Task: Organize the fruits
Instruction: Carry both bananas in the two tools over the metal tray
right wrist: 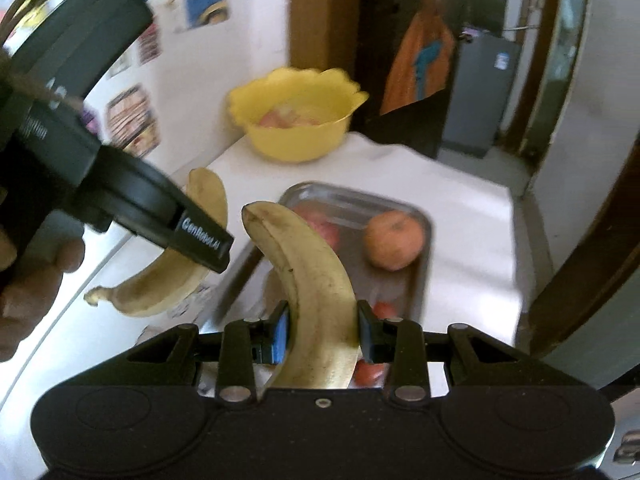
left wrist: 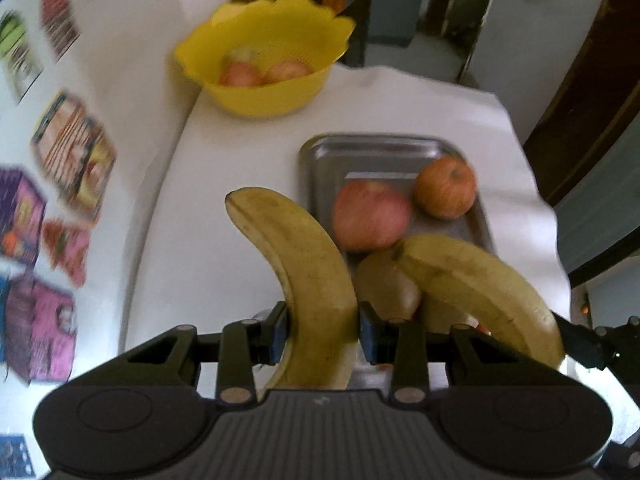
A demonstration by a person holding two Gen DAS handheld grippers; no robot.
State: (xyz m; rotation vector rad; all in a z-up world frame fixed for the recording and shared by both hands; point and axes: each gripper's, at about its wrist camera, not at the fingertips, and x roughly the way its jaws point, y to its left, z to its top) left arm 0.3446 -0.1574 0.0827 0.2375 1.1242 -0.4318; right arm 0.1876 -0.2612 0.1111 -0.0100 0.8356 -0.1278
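My left gripper point(left wrist: 322, 330) is shut on a yellow banana point(left wrist: 296, 264) and holds it above the white table. My right gripper point(right wrist: 322, 330) is shut on a second banana point(right wrist: 308, 280), which also shows in the left wrist view point(left wrist: 480, 288). The left gripper and its banana point(right wrist: 176, 264) show at the left of the right wrist view. Below lies a metal tray point(left wrist: 376, 152) with a red apple point(left wrist: 370, 216), an orange-red apple point(left wrist: 446, 188) and a brown kiwi point(left wrist: 386, 286). A yellow bowl point(left wrist: 268, 96) at the back holds several apples.
A white wall with colourful stickers point(left wrist: 76, 148) runs along the table's left side. A dark doorway and a grey appliance point(right wrist: 476, 92) stand behind the table. Small red fruits point(right wrist: 370, 372) lie at the tray's near end.
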